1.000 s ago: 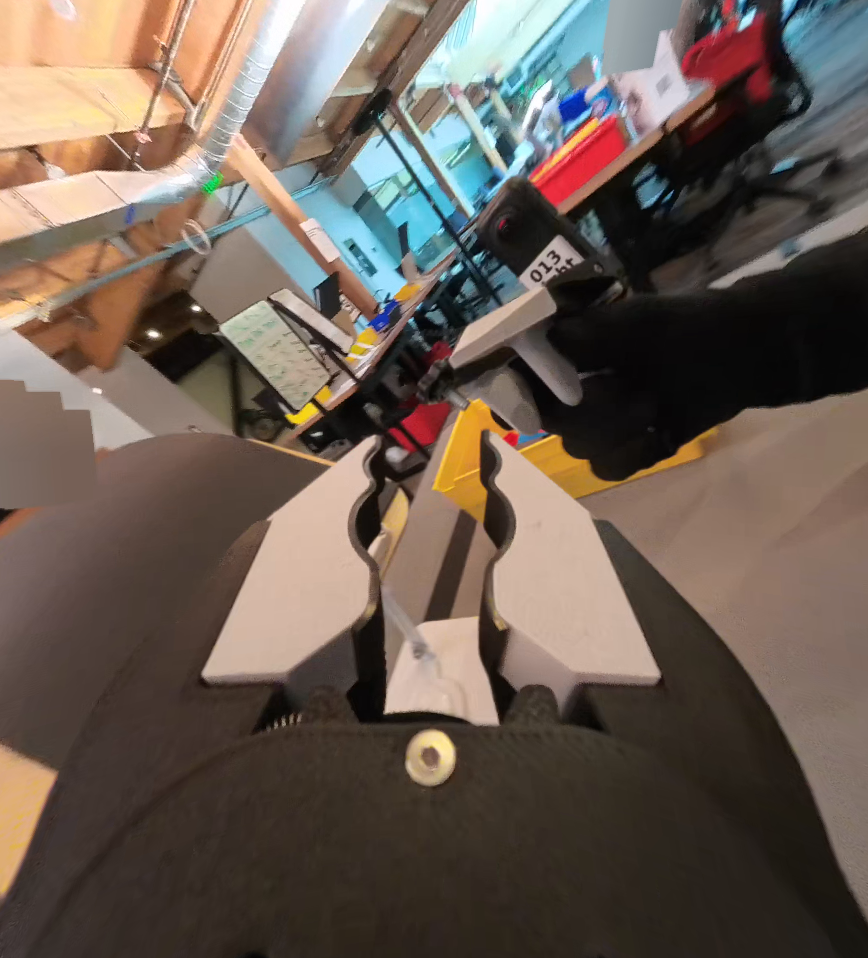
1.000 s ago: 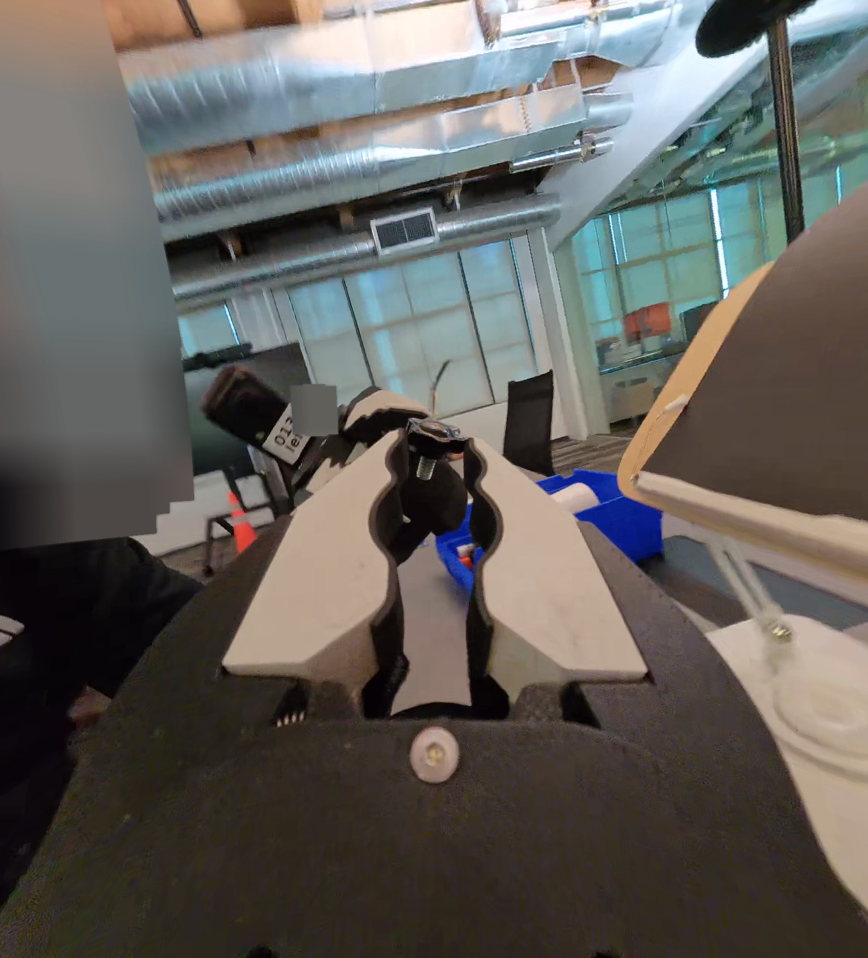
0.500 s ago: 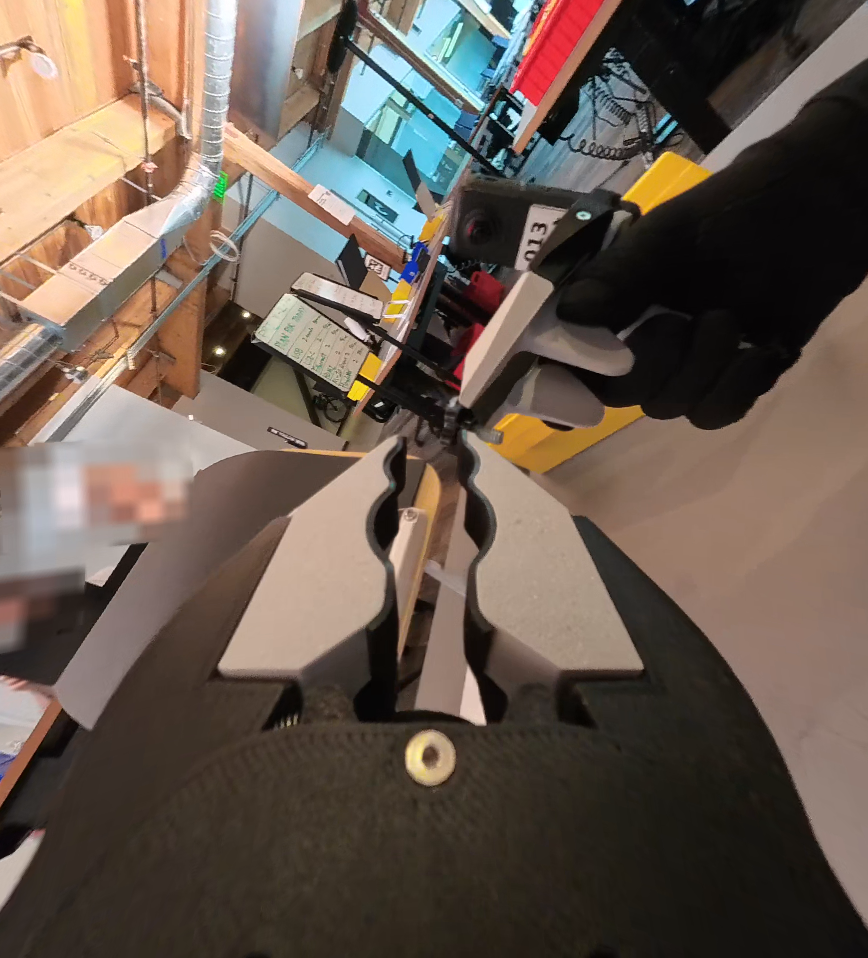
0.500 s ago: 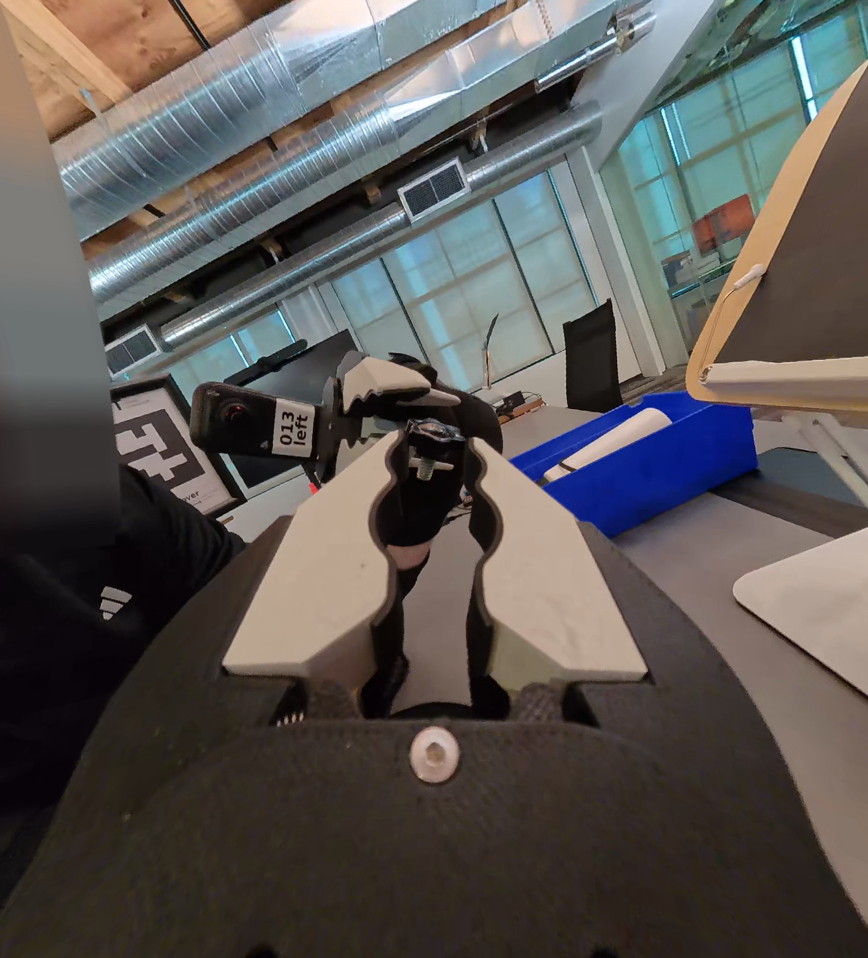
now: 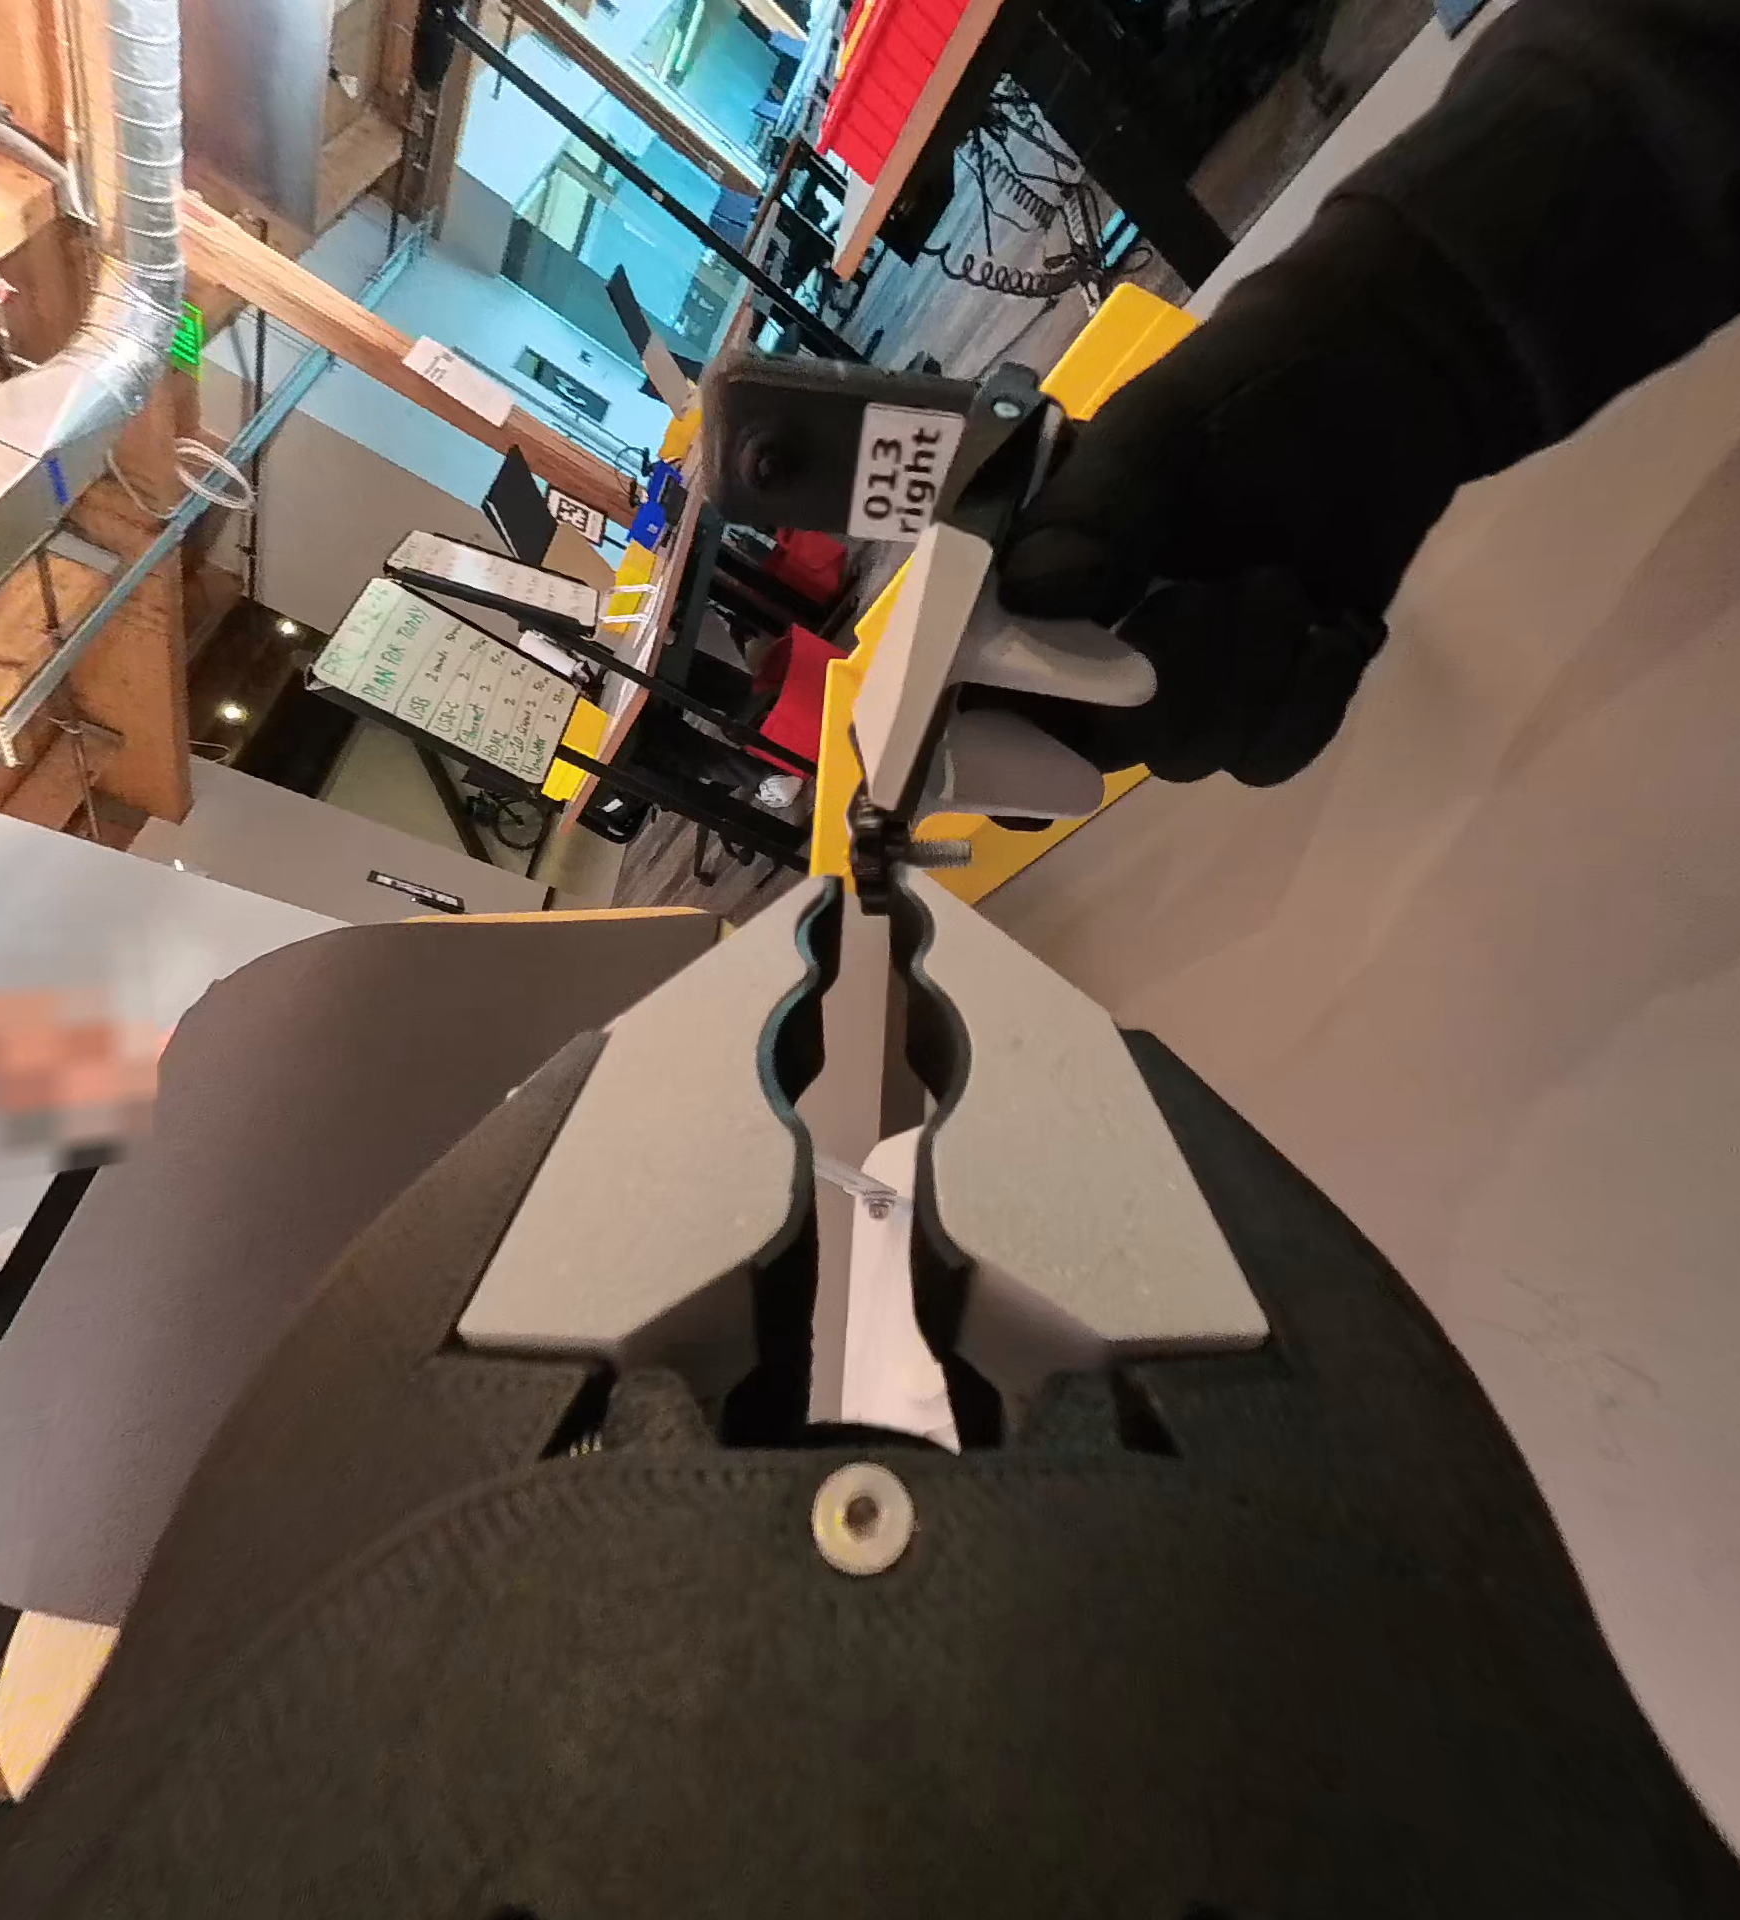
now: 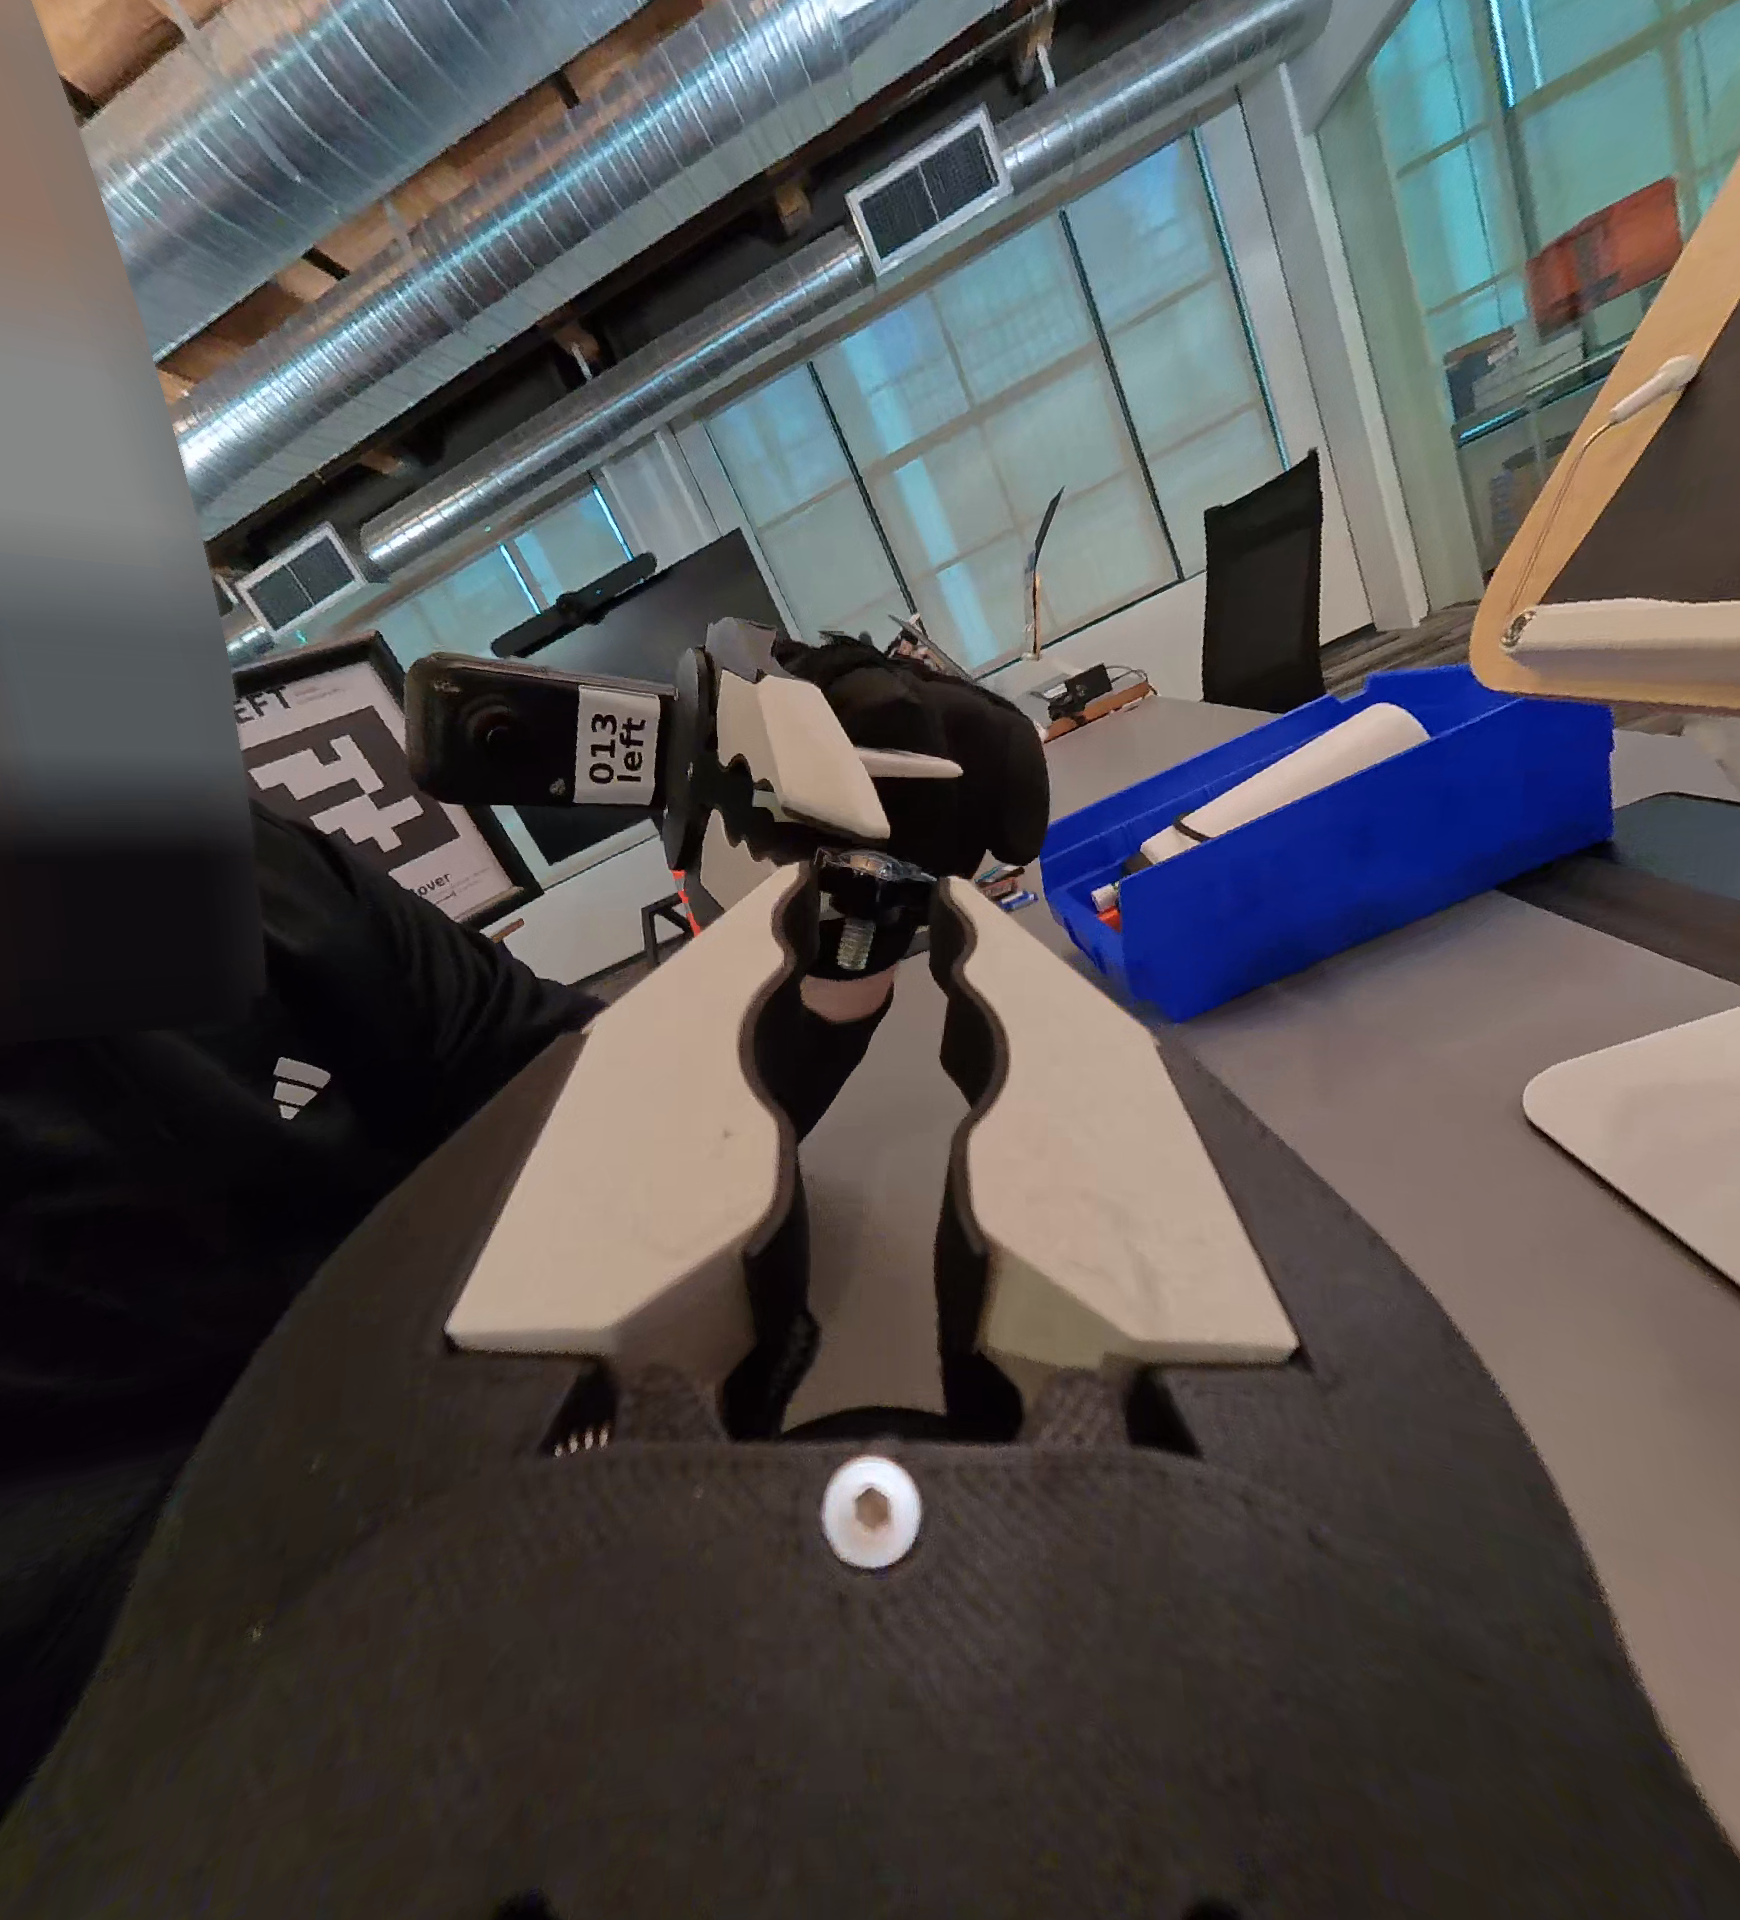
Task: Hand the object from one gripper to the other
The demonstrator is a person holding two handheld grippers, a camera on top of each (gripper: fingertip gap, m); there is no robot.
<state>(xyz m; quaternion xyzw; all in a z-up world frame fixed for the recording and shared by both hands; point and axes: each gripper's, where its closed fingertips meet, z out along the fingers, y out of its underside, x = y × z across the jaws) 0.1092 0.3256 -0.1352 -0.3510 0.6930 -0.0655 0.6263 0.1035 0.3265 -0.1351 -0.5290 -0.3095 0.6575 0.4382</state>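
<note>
From my seat the grey desk [image 6: 1468, 1195] is the biggest thing in the right wrist view, so I place everything against it. On its far part sits a blue bin [image 6: 1313, 883], holding a white cylinder [image 6: 1292, 774] and a few small items at its near end that I cannot identify. In the left wrist view a yellow bin [image 5: 840, 748] stands at the desk's edge; what lies inside it is hidden. A white base plate [image 6: 1697, 1132] lies on the desk's near right part.

Above the desk the two tools meet tip to tip. My right gripper [image 6: 861, 894] is clamped on the black knob screw [image 6: 861, 883]: the black knob sits pinched between its fingertips [image 6: 959, 914], and the threaded metal shank hangs down into the gap behind them. From the left wrist view the same screw [image 5: 881, 852] shows at the very tips of my left gripper [image 5: 871, 899], shank pointing sideways. The left fingers [image 5: 720, 1091] are nearly together around the knob, but I cannot tell whether they actually grip it. A gloved hand [image 5: 1209, 582] holds the right tool there.
</note>
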